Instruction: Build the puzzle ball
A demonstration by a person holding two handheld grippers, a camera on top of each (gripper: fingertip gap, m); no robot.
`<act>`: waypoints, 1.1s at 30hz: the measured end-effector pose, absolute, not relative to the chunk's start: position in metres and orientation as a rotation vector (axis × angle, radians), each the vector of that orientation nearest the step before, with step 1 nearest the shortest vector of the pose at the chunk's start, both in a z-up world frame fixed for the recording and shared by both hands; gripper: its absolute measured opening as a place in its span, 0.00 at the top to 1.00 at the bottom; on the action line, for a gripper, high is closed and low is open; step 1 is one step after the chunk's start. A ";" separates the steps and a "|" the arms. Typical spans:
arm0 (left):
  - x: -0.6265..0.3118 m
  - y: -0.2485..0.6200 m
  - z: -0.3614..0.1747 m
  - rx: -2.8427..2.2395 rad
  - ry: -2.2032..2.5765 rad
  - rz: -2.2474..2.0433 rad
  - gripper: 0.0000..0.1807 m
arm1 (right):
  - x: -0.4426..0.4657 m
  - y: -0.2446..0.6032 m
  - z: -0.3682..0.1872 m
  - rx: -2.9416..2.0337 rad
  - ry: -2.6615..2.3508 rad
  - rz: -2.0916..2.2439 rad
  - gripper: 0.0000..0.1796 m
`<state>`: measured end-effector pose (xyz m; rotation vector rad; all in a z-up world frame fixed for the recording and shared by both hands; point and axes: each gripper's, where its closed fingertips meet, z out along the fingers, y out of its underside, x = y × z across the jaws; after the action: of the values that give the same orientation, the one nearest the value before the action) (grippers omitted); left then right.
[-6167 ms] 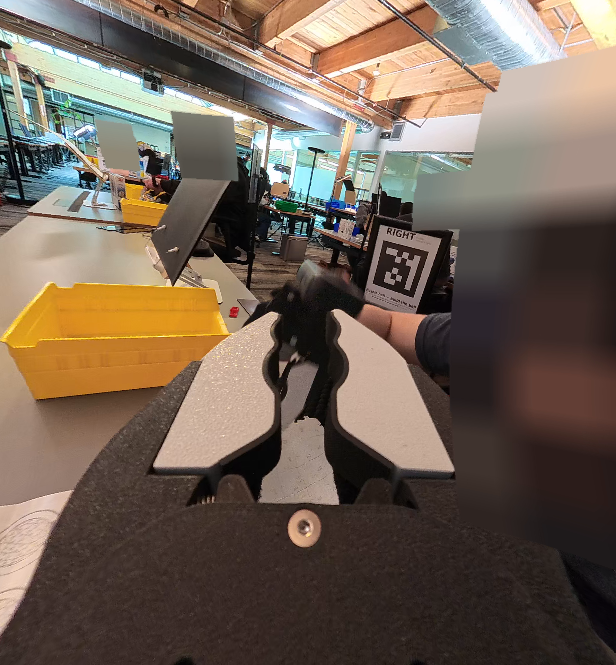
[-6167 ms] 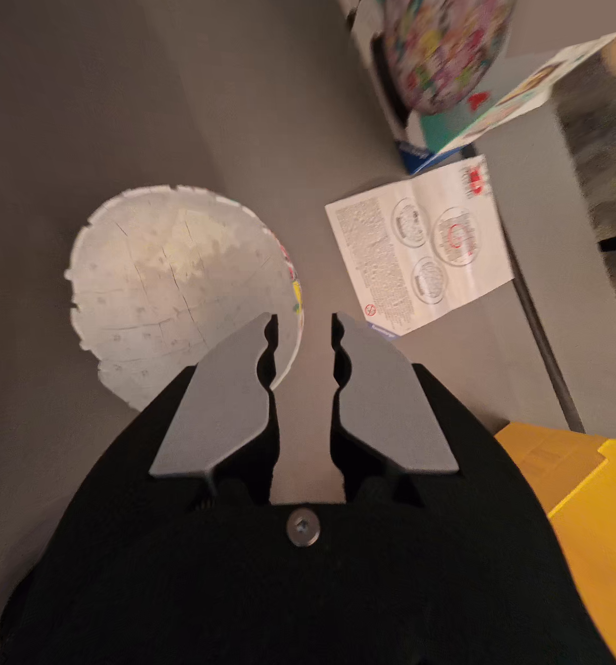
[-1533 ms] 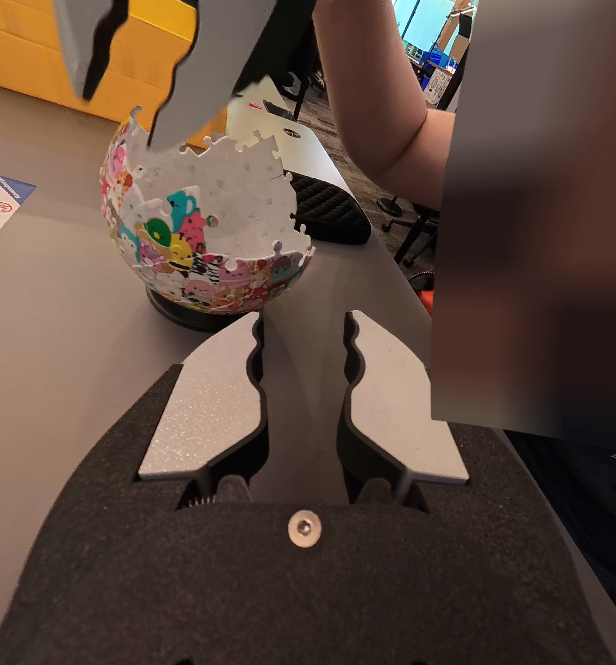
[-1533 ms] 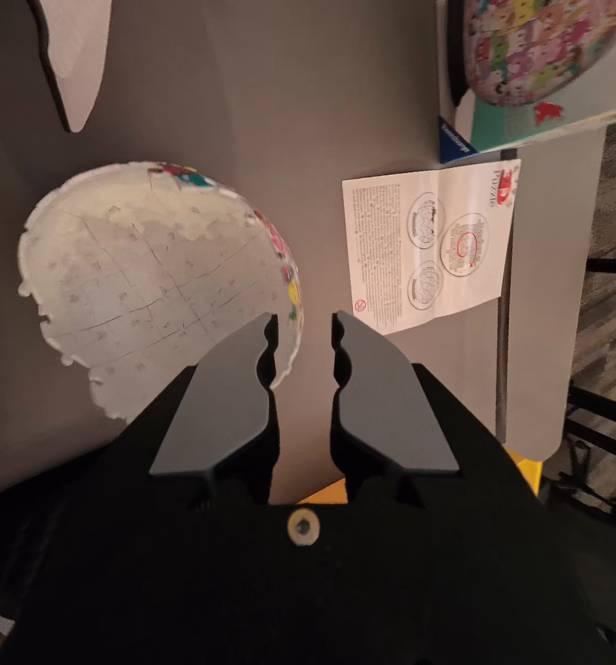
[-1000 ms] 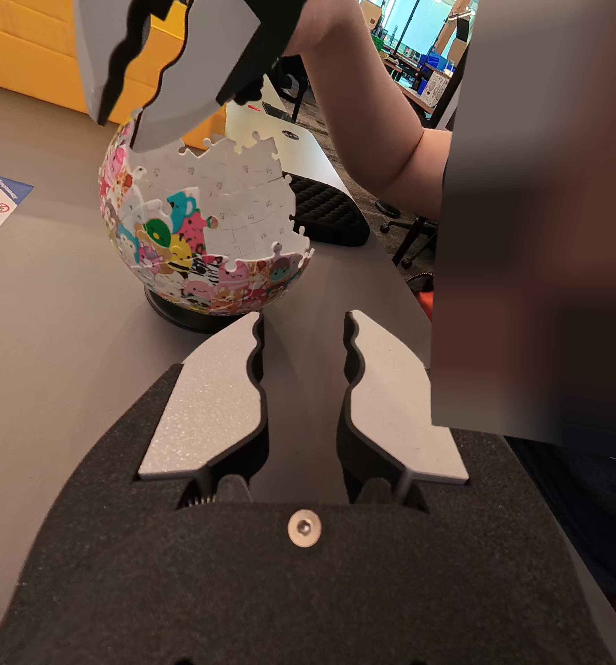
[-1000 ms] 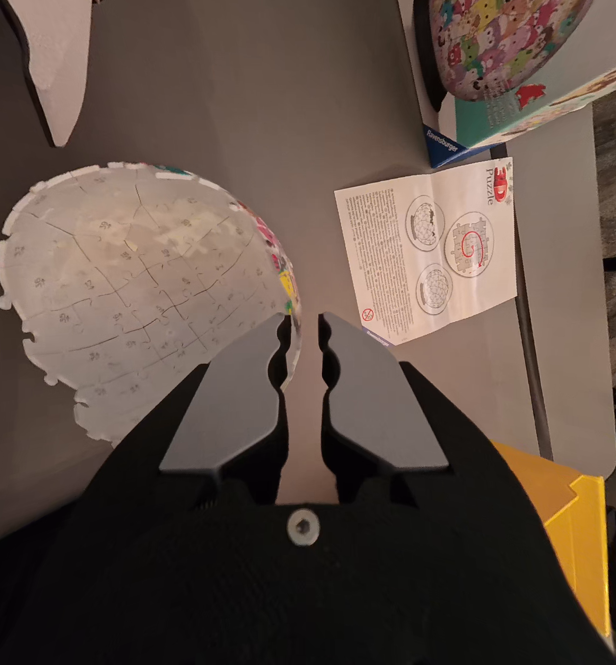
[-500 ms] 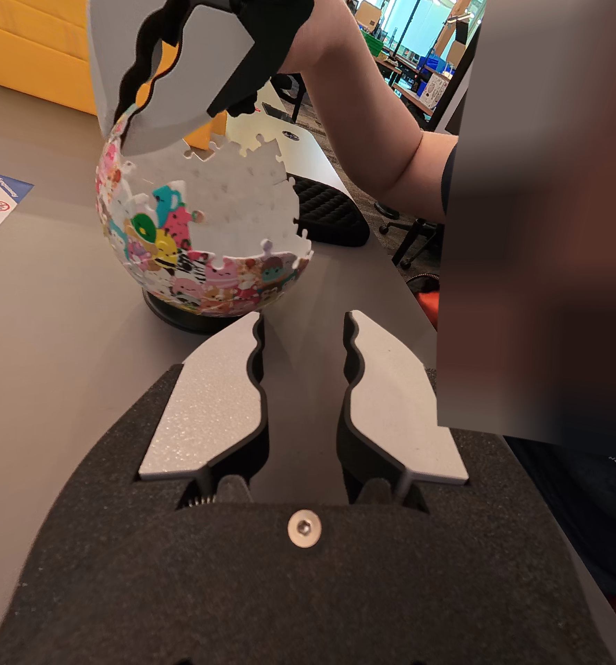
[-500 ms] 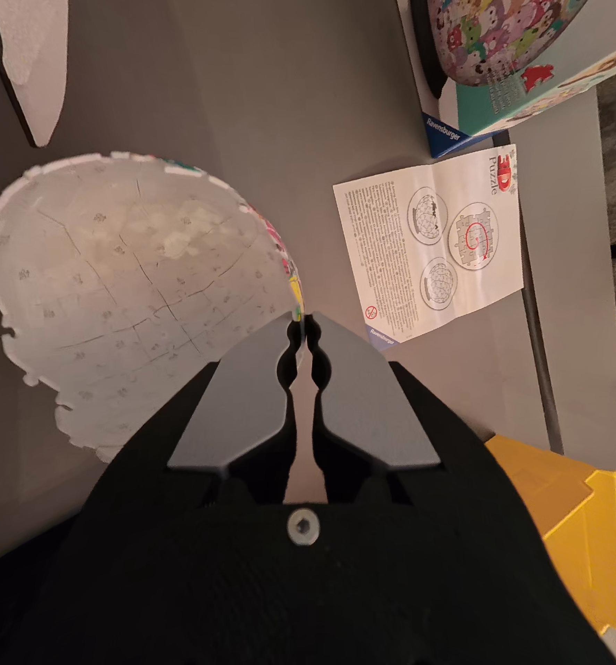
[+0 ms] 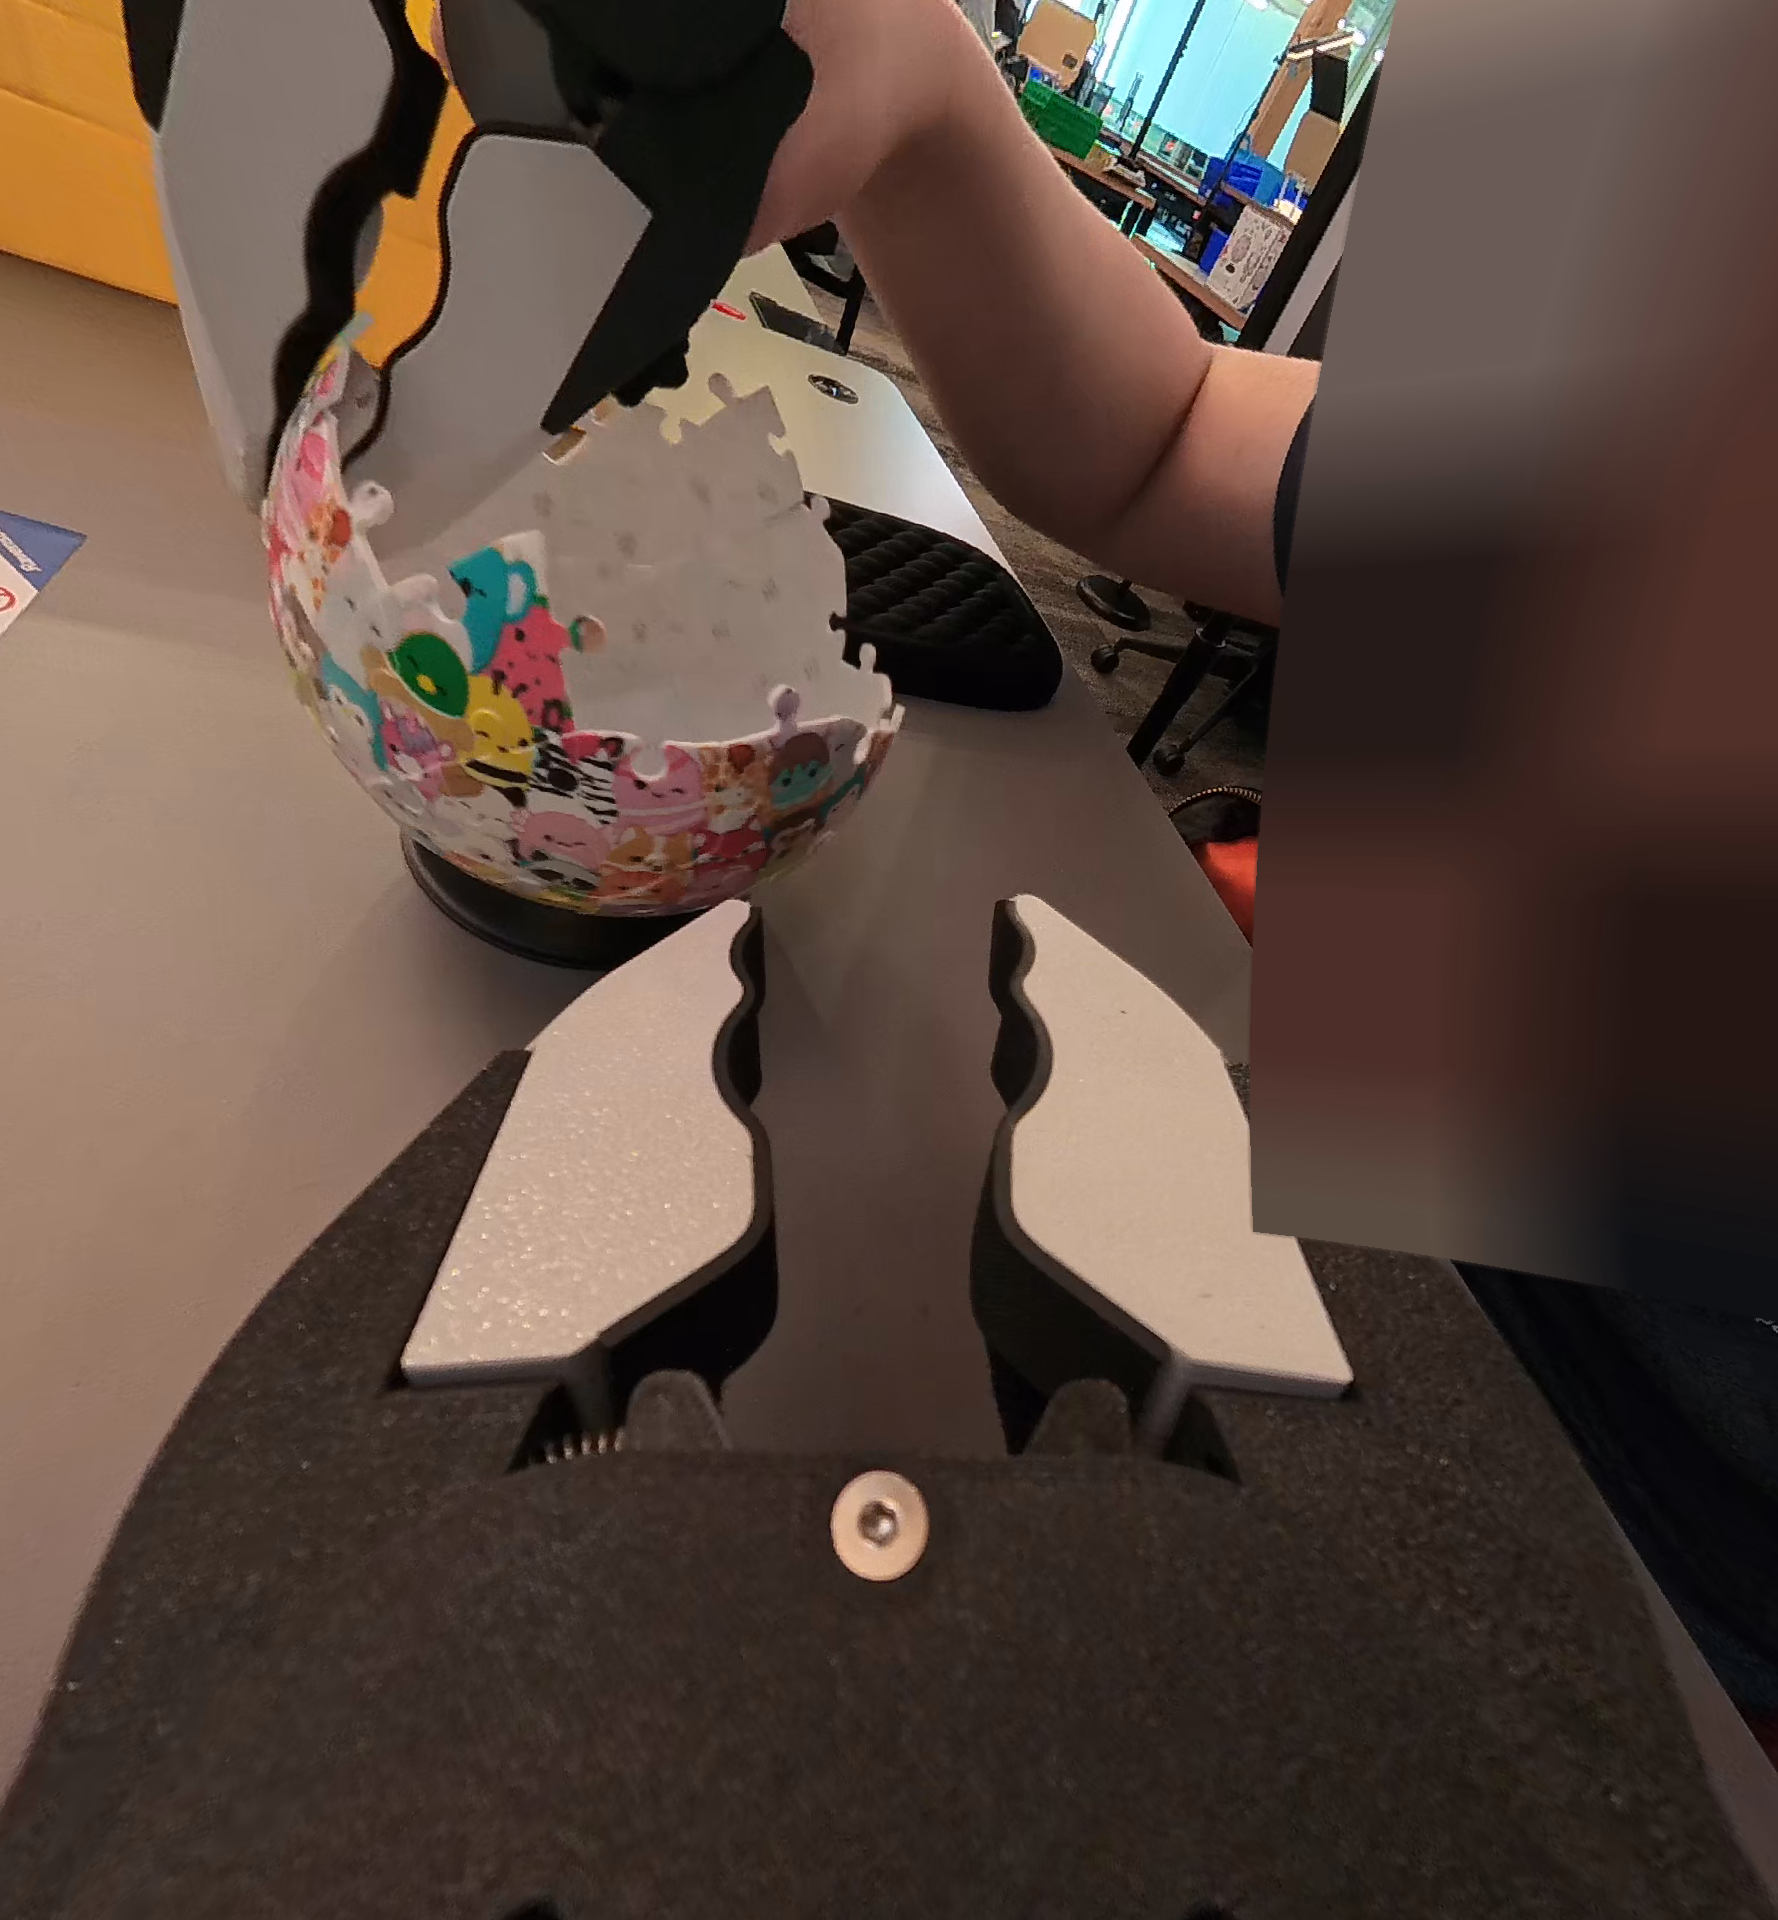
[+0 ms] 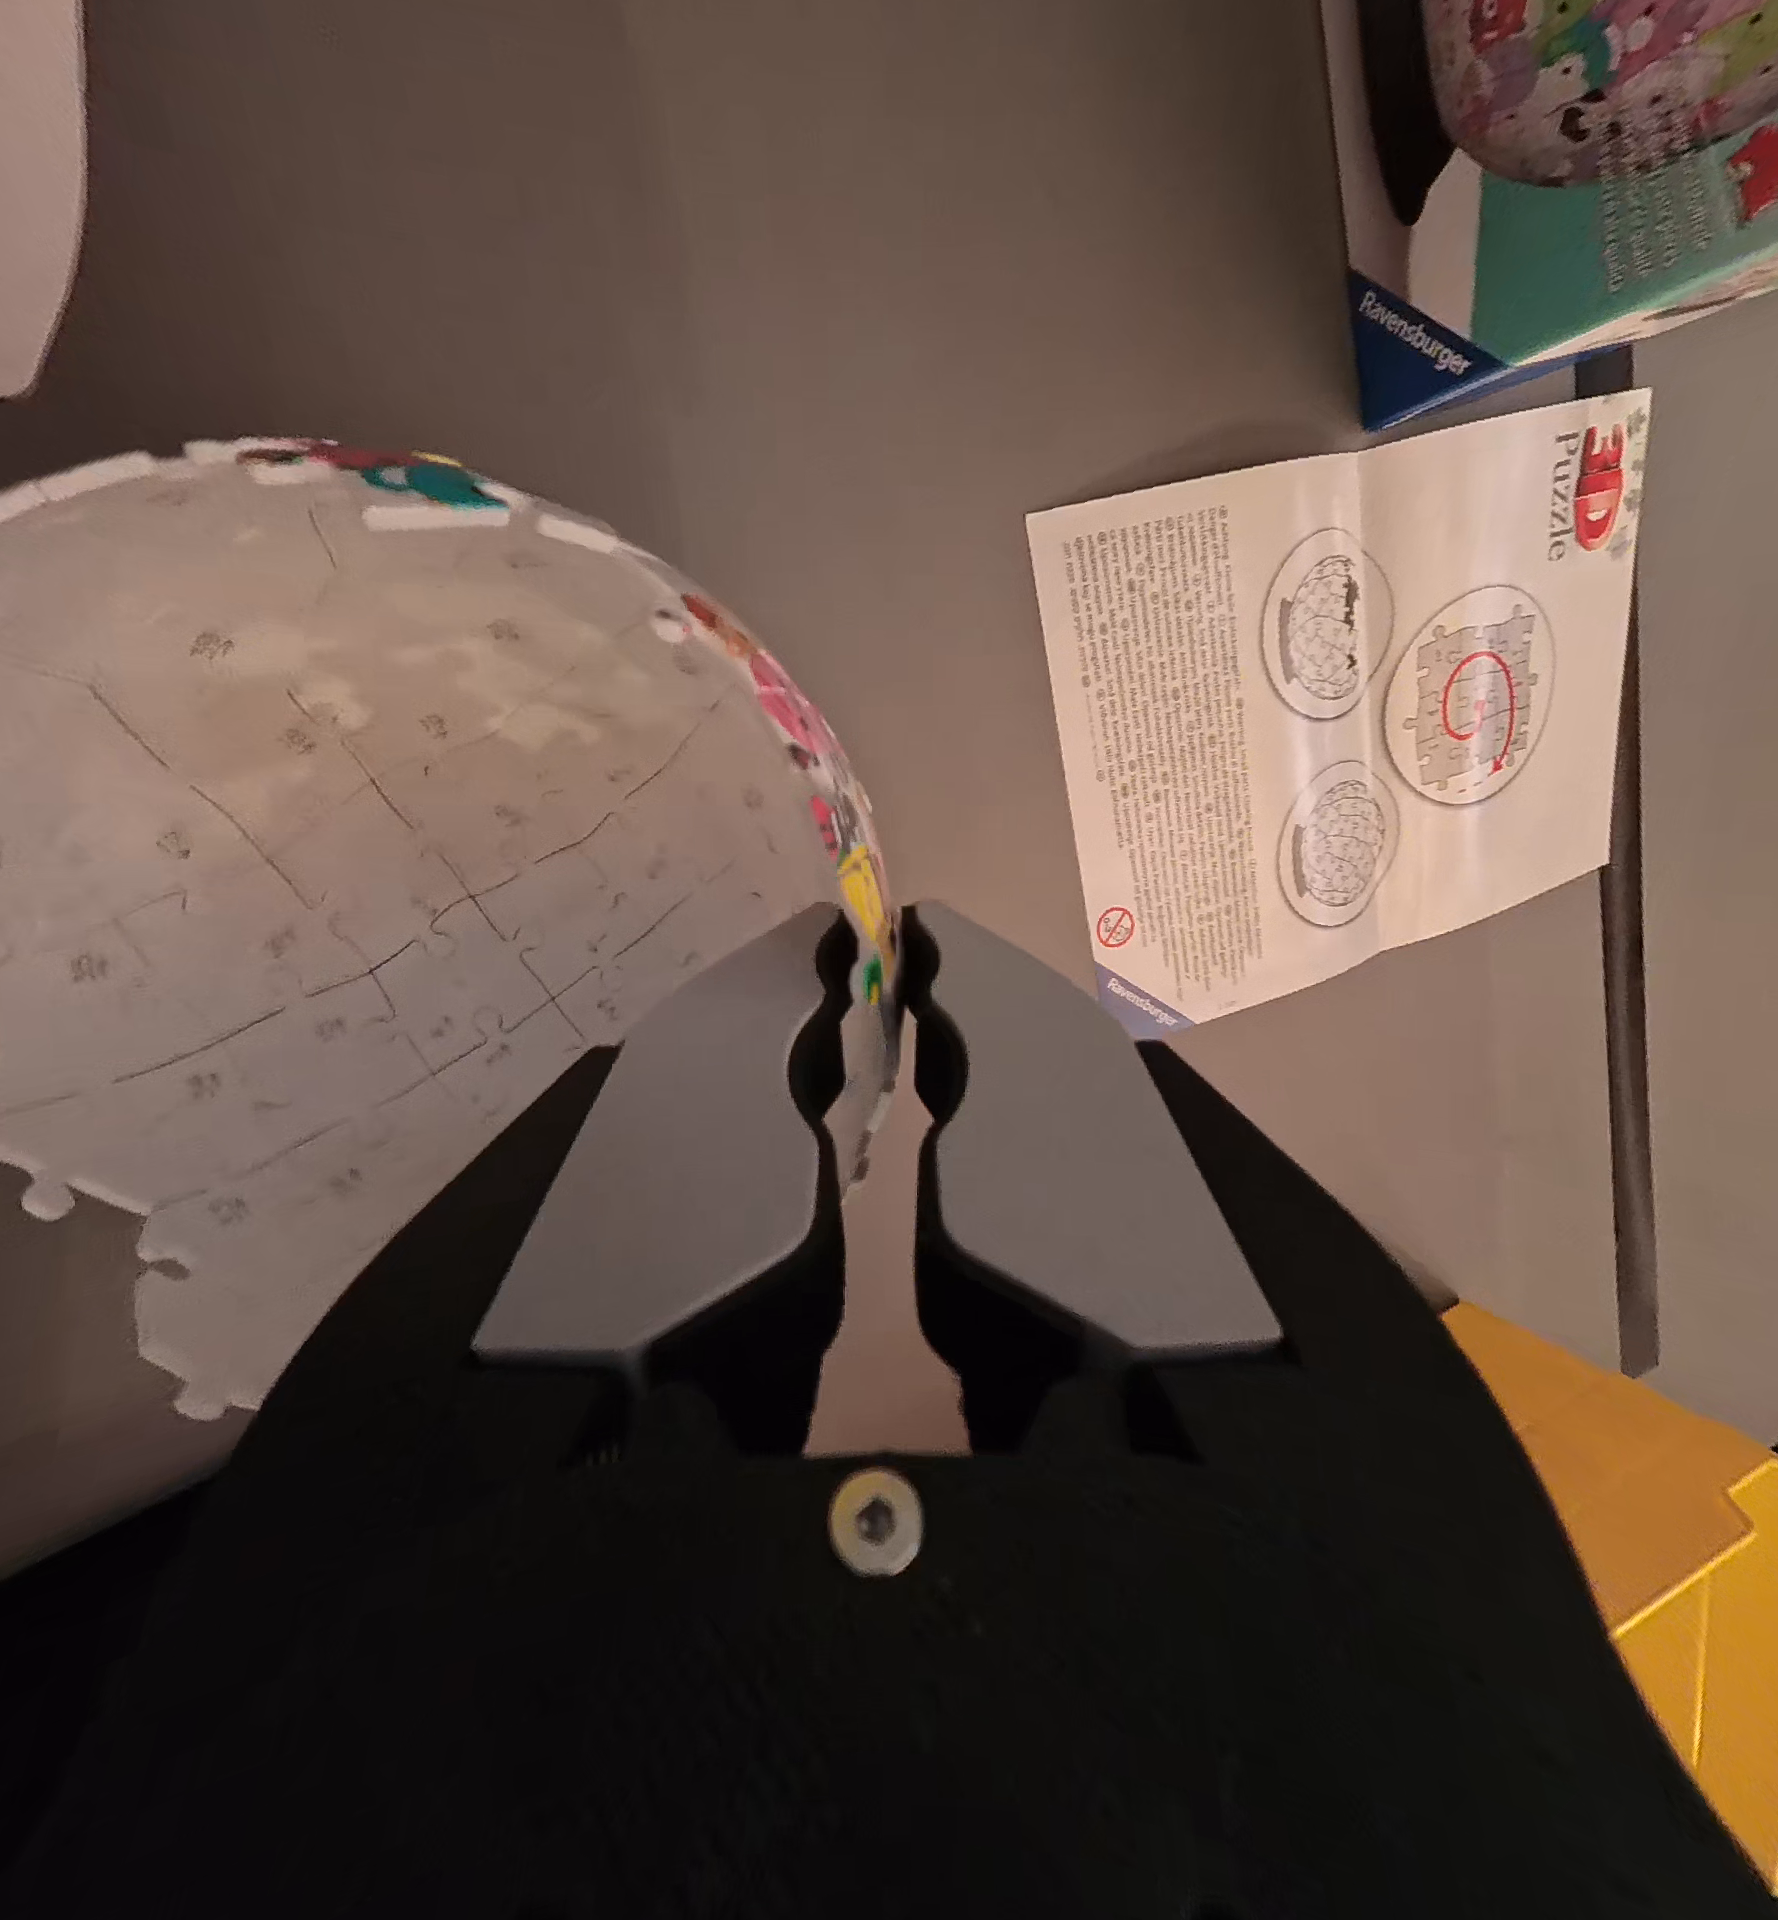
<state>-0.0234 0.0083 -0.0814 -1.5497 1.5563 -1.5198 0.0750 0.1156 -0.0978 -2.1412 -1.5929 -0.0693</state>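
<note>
- Puzzle ball point(image 9: 594, 665) is seen as a half-built shell seated on a dark round stand point(image 9: 542, 925) on the grey bench point(image 9: 137, 935); its printed outside is colourful, its inside white, and its upper rim is ragged with open tabs.
- Right gripper point(image 10: 900, 935) is seen from above the ball, its jaws drawn nearly together on the ball's rim wall, one finger inside the shell and one outside; in the left wrist view it point(image 9: 345, 343) comes down onto the far upper edge of the ball.
- Left gripper point(image 9: 874, 925) is held low just in front of the ball, jaws apart and holding nothing.
- Beyond the ball, on its right gripper side, an instruction sheet point(image 10: 1332, 717) lies flat on the bench, with the puzzle box point(image 10: 1591, 177) just past it; a yellow bin point(image 10: 1674, 1538) sits behind the right gripper.
- The ball is judged light and thin-walled, rigid only as long as its interlocked pieces stay seated; the open rim is likely its weakest part.
- A grip across the wall near the rim, as now, is judged workable if the squeeze is kept gentle; a hard pinch or a twist could pop pieces loose or tip the shell off its stand.
- Steadying is better sought low on the closed lower half, close to the stand, where the shell is complete.
</note>
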 end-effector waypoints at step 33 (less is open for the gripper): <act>-0.022 0.006 -0.081 -1.543 1.567 -1.530 0.77 | 0.075 0.113 -0.090 -2.135 -1.593 -0.118 0.97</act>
<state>-0.0223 0.0058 -0.0809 -1.5431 1.5672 -1.5299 0.0746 0.1130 -0.0901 -2.1349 -1.5927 -0.1177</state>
